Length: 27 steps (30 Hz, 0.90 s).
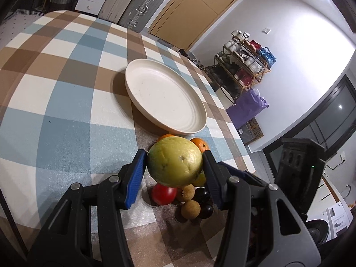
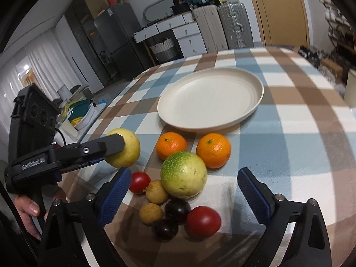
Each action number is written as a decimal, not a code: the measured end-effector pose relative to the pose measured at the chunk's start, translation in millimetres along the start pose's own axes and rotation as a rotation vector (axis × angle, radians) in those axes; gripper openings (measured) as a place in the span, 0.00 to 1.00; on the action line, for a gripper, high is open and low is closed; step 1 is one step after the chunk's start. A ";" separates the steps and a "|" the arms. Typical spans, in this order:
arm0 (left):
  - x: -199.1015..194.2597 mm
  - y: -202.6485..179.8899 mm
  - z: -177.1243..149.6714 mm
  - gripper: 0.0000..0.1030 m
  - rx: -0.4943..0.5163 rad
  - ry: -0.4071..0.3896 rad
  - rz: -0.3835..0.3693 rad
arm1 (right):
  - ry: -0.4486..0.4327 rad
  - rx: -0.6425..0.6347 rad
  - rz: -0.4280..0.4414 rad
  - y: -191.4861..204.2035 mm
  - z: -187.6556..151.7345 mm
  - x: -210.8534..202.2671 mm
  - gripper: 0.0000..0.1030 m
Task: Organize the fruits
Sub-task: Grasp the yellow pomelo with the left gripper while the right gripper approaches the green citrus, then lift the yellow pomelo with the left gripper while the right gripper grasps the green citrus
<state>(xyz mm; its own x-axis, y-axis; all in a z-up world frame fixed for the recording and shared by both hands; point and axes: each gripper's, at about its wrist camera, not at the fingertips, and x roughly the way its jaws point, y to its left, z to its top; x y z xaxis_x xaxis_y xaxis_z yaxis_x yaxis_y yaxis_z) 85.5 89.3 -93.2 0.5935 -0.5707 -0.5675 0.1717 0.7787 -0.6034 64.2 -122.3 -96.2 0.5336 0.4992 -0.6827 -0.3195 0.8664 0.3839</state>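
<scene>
My left gripper [image 1: 174, 166] is shut on a yellow-green guava [image 1: 175, 162] and holds it above the fruit pile; it also shows in the right wrist view [image 2: 128, 149]. An empty cream plate [image 1: 144, 82] [image 2: 255, 82] lies on the checked tablecloth beyond the pile. On the cloth lie a second green guava [image 2: 183, 174], two oranges [image 2: 170, 145] [image 2: 213, 150], two red tomatoes [image 2: 139, 182] [image 2: 203, 221], two brown longans [image 2: 156, 191], and two dark plums [image 2: 177, 209]. My right gripper [image 2: 183, 191] is open, its fingers either side of the pile.
The checked table [image 1: 55, 89] runs to an edge at the right, with a shoe rack [image 1: 244, 62] and a purple bag [image 1: 249, 106] beyond. Suitcases [image 2: 222, 26] and white drawers [image 2: 189, 37] stand behind the table.
</scene>
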 end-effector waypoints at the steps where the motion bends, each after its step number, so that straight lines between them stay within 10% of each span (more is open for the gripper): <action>1: -0.5 0.4 0.0 0.47 0.001 -0.002 -0.001 | 0.007 0.010 0.000 -0.8 -0.1 2.1 0.93; 11: -1.1 7.8 1.9 0.47 -0.006 -0.001 -0.009 | 0.047 0.065 0.001 -6.9 3.8 14.3 0.79; 17: 0.1 8.2 2.4 0.47 -0.009 0.001 -0.011 | 0.076 0.064 0.012 -3.6 2.4 22.8 0.49; 27: -0.9 6.6 4.6 0.47 -0.002 0.001 -0.011 | -0.011 0.067 0.047 -0.4 3.0 3.5 0.48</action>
<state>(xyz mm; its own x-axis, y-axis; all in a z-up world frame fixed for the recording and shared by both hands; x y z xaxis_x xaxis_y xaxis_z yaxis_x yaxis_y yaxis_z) 89.6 96.1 -94.0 0.5904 -0.5799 -0.5615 0.1769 0.7717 -0.6109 68.5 -120.9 -96.9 0.5281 0.5392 -0.6561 -0.2918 0.8408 0.4561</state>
